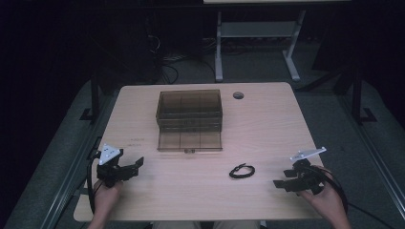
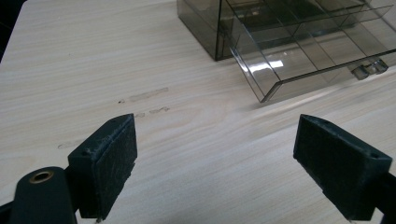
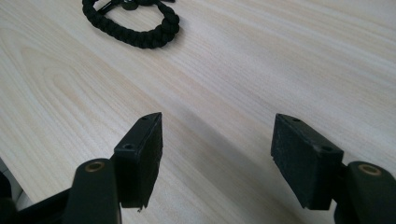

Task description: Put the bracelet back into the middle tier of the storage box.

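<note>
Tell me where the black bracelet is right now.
In the high view the bracelet lies flat on the table, right of centre near the front, between the clear box and the right hand-held gripper, touching neither.

left gripper [image 1: 125, 168]: black, grey triangular plate, black cable
right gripper [image 1: 286, 183]: black, grey plate
pads [image 3: 141, 156]: black, brass eyelets behind

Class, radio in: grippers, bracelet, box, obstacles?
Left gripper open, empty. Right gripper open, empty. Black braided bracelet flat on table. Smoky clear plastic box open, nothing between.
</note>
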Demonstrator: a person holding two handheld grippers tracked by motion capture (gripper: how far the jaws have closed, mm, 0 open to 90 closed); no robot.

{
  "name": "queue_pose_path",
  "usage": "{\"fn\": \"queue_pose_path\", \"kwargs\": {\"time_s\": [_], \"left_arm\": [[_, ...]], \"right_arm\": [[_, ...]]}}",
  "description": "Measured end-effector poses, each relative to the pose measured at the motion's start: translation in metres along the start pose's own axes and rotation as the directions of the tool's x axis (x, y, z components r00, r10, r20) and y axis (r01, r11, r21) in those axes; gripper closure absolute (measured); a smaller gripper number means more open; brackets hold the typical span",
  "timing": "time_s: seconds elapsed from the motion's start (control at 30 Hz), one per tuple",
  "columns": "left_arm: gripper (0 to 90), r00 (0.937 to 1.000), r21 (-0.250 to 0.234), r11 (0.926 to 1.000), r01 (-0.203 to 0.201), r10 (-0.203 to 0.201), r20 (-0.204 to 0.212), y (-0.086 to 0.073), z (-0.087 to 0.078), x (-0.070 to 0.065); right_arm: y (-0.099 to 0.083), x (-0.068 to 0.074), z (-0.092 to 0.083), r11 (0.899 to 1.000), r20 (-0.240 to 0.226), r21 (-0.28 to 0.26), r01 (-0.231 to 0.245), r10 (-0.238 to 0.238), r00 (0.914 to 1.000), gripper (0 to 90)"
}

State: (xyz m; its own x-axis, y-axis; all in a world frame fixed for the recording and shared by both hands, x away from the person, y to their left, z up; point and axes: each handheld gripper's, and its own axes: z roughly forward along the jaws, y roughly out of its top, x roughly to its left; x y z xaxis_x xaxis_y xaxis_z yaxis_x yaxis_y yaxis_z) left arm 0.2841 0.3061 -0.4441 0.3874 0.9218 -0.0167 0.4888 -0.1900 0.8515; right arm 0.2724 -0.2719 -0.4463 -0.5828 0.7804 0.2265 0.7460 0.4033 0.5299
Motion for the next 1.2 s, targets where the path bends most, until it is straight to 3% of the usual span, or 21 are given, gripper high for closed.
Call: {"fn": "queue_pose_path", "kwargs": {"time_s": [0.27,0.53,0.77,0.83,0.93,1.2], "left_arm": [[13.1,0.9997,0.001,0.9998,-0.021,0.021,0.012,0.0,0.0,-0.004],[13.1,0.9993,-0.003,0.9996,-0.03,0.03,0.023,0.001,0.0,-0.007],[13.1,0.9997,0.002,0.9997,-0.023,0.023,0.012,0.001,0.001,-0.005],[13.1,0.9996,0.002,0.9997,-0.025,0.025,0.011,0.001,0.001,-0.005],[13.1,0.9996,-0.002,0.9998,-0.022,0.022,0.015,0.001,0.0,-0.005],[13.1,0.9997,0.001,0.9998,-0.019,0.019,0.012,0.0,0.0,-0.004]], "right_arm": [[-0.001,0.002,0.001,1.0,-0.01,0.02,-0.01,0.01,0.9999,32.2],[0.004,0.012,0.0,1.0,-0.015,0.01,0.018,-0.018,0.9997,31.2],[0.02,0.024,0.002,0.997,-0.055,0.007,0.073,-0.073,0.9959,30.7],[0.023,0.026,0.002,0.997,-0.055,0.009,0.079,-0.078,0.9954,30.7],[0.034,0.034,0.004,0.991,-0.049,0.033,0.127,-0.126,0.9909,30.9],[0.048,0.042,0.01,0.984,-0.058,0.064,0.164,-0.161,0.9853,30.9]]}}
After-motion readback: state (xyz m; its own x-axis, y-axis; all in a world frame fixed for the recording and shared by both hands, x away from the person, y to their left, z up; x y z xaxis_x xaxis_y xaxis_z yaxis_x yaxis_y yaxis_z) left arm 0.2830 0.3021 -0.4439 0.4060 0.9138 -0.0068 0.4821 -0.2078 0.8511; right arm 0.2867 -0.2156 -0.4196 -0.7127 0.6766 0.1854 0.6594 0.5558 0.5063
